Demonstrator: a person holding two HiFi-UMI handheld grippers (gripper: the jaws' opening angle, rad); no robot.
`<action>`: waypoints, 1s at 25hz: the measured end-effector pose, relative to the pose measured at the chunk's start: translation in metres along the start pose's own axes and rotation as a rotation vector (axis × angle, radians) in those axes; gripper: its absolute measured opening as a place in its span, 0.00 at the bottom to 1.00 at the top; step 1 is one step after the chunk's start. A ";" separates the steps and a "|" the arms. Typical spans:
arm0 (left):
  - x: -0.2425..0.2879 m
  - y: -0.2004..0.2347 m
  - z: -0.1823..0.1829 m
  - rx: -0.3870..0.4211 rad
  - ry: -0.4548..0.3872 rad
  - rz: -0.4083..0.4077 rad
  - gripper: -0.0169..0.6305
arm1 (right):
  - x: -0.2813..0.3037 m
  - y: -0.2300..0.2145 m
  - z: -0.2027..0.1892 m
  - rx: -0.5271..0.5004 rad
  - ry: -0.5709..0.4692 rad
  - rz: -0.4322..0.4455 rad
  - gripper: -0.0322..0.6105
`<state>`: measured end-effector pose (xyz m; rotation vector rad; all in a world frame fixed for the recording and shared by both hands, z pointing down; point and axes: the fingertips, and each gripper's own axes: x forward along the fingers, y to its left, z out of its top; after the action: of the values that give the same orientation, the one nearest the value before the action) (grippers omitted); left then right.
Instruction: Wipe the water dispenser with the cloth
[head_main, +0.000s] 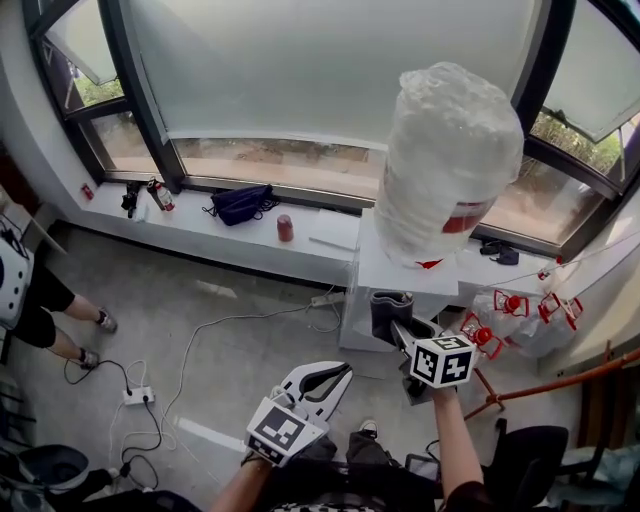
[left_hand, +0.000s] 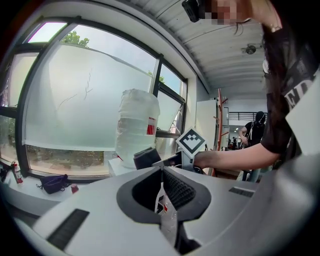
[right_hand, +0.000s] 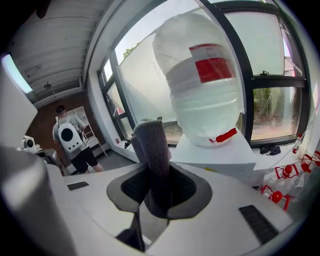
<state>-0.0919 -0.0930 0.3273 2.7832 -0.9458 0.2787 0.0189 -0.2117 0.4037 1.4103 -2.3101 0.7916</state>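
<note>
The white water dispenser stands by the window with a large clear bottle upside down on top. My right gripper is shut on a rolled grey cloth, held just in front of the dispenser's front face. In the right gripper view the cloth sticks up between the jaws of the right gripper, with the bottle behind it. My left gripper hangs lower and to the left, shut with nothing in it. The left gripper view shows the left gripper, the bottle and the cloth.
A windowsill carries a dark bag and a red can. Spare bottles with red caps lie right of the dispenser. A power strip and cables lie on the floor. A person's legs stand at the left.
</note>
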 end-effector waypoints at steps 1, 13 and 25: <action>0.002 0.003 0.001 -0.004 0.001 0.015 0.06 | 0.014 -0.005 0.004 0.016 0.006 0.007 0.21; 0.009 0.020 -0.009 -0.036 0.068 0.187 0.06 | 0.133 -0.070 -0.021 0.020 0.073 -0.044 0.21; 0.062 0.009 -0.010 -0.032 0.075 0.130 0.06 | 0.059 -0.194 -0.048 0.028 0.045 -0.202 0.21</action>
<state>-0.0506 -0.1335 0.3531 2.6670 -1.1042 0.3808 0.1631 -0.2938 0.5297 1.5906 -2.0892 0.7882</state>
